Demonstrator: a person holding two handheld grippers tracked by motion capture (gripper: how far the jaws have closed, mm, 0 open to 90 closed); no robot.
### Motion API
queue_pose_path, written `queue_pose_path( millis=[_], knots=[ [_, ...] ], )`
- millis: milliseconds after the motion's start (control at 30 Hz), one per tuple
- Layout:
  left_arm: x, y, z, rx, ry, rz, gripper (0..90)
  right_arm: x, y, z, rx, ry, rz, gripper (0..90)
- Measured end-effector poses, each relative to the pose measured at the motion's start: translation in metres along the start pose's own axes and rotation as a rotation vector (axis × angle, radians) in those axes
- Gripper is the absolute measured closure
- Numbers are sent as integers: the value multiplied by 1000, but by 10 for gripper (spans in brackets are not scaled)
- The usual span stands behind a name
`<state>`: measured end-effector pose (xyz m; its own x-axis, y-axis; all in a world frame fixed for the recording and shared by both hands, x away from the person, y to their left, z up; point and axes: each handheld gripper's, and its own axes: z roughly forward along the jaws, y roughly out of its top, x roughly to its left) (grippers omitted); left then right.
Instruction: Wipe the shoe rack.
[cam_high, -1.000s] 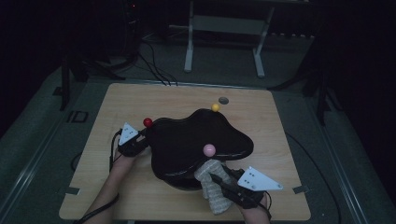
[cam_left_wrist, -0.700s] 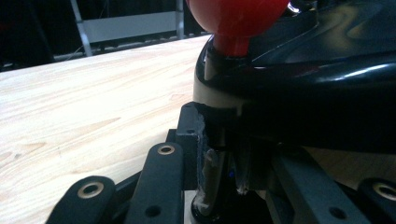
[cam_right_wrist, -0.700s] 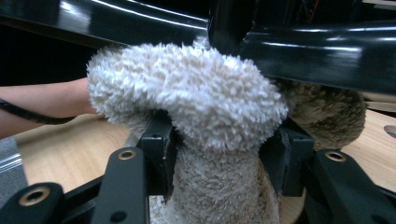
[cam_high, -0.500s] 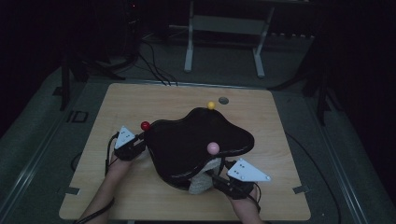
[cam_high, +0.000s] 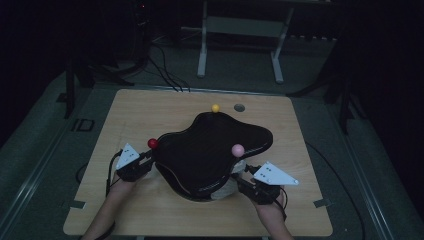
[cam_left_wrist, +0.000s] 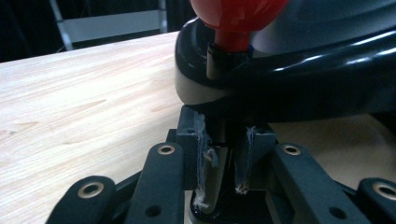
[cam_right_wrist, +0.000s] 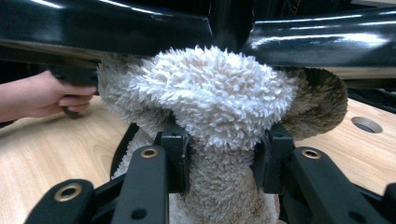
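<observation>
A glossy black wavy-edged board (cam_high: 210, 145) lies mid-table with a red ball (cam_high: 152, 143), a yellow ball (cam_high: 215, 108) and a pink ball (cam_high: 238, 149) on its rim. My left gripper (cam_high: 149, 159) is shut on its left edge; in the left gripper view the pads (cam_left_wrist: 226, 154) clamp the rim under the red ball (cam_left_wrist: 233, 14). At the front right, my right gripper (cam_high: 239, 177) is shut on a fluffy cream cloth (cam_high: 225, 187). Its jaws have just been closing on the cloth (cam_right_wrist: 210, 93), which is pressed up beneath the board (cam_right_wrist: 116, 28).
The wooden table (cam_high: 150, 115) has a small round hole (cam_high: 239, 107) at the back next to the yellow ball. A metal stand (cam_high: 240, 30) and cables lie on the dark floor beyond. The person's other hand (cam_right_wrist: 42, 95) appears at left in the right gripper view.
The right gripper has carried the cloth from the board's front edge to underneath it, so less cloth shows. The board and the left gripper have shifted a little.
</observation>
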<state>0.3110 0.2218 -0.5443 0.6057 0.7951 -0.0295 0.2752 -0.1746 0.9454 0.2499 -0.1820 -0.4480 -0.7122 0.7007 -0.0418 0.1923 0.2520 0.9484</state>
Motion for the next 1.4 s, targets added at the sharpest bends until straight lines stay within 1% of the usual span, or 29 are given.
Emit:
queue_pose_path(
  millis=[33,100,133,167,233,300,367,400,467,567,600,667,700,733,800,833,867,900,967,1000,1033,1067,1100,1133,1167,1200,1233,1367,1400],
  knots=[
    [-3,-1,-3,2,-8,4,732,-3,0,0,1,2,5,629],
    [-5,-2,-4,-1,-12,0,732,-9,1,1,7,-11,8,629],
    [-7,-3,-7,-3,-29,3,732,-12,1,1,10,-15,9,629],
    [-7,-3,-7,-3,-29,3,732,-12,1,1,10,-15,9,629],
    [-10,-4,-9,2,-43,7,732,-18,1,1,12,-20,20,630],
    [-13,-4,-11,6,-62,20,733,-26,2,2,14,-20,30,630],
    [-14,-5,-12,6,-71,24,732,-29,2,2,14,-18,32,630],
    [-15,-5,-13,7,-69,29,730,-33,2,3,13,-17,34,631],
    [-16,-5,-13,7,-74,28,727,-35,2,4,13,-19,39,631],
    [-17,-5,-13,12,-70,37,713,-36,2,4,12,-18,37,631],
    [-17,-6,-14,17,-66,40,648,-36,1,4,10,-16,39,631],
    [-15,-7,-16,27,-70,24,596,-36,1,4,10,-15,38,631],
    [-14,-8,-18,33,-67,24,568,-36,1,4,11,-16,36,631],
    [-13,-8,-20,41,-64,24,519,-37,2,4,12,-15,36,631],
    [-10,-8,-30,40,-60,19,509,-37,1,4,11,-13,37,631],
    [-8,-7,-36,28,-58,11,473,-37,1,4,11,-14,39,631],
    [-5,-2,-49,-6,-63,-11,468,-36,2,4,13,-16,36,631],
    [-5,-2,-49,-6,-63,-11,468,-36,2,4,13,-17,36,631],
    [-6,8,-61,-45,-62,4,468,-36,2,4,12,-18,36,631],
    [-6,13,-65,-69,-67,2,466,-36,1,4,12,-17,40,631],
    [-7,19,-68,-85,-76,-4,466,-36,1,4,12,-17,40,631],
    [-8,24,-69,-94,-87,0,449,-36,2,4,15,-21,37,631],
    [-10,34,-67,-92,-102,12,449,-36,2,4,17,-20,39,630],
    [-10,34,-67,-92,-102,12,455,-36,2,4,17,-20,39,630],
    [-10,40,-63,-72,-128,3,457,-36,2,4,17,-17,41,629],
    [-12,46,-59,-65,-118,9,451,-36,2,4,18,-17,44,628],
    [-12,49,-57,-66,-116,1,445,-36,2,4,18,-19,43,626],
    [-10,55,-50,-71,-102,-4,430,-35,2,4,17,-21,44,626],
    [-11,57,-46,-105,-102,-15,432,-36,2,4,17,-20,46,626]
  ],
)
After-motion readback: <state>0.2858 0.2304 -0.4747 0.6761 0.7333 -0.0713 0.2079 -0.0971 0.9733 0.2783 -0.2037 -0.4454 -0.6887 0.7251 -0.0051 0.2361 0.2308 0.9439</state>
